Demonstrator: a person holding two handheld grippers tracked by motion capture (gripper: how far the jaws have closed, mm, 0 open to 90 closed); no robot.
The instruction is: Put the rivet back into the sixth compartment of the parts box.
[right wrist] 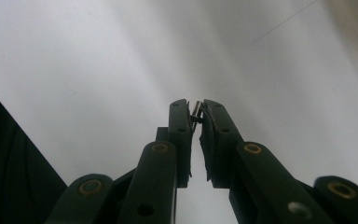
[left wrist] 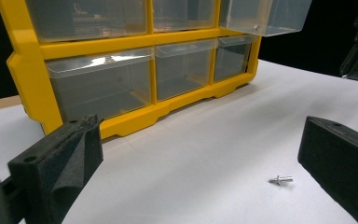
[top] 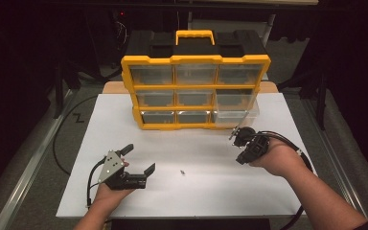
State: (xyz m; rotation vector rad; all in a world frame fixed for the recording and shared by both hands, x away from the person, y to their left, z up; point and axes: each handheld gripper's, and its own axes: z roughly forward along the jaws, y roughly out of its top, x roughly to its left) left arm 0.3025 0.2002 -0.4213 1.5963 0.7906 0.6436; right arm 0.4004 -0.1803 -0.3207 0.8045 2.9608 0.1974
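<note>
While the white table carries everything, its biggest load is the yellow-and-black organiser, standing upright at the far side with three rows of clear drawers. One clear drawer at the lower right of its front is pulled out beyond the frame; the left gripper view shows it jutting forward above the closed ones.

Nearer the person, the left gripper lies low over the table on the left, its jaws spread wide with nothing between them. In its own view the two black pads stand far apart.

On the right, the right gripper is held just in front of the pulled-out drawer. Its own view shows the jaws nearly closed, pinching a small metal screw at their tips.

A second small screw lies loose on the table between the two grippers, just right of the left gripper's open jaws.
</note>
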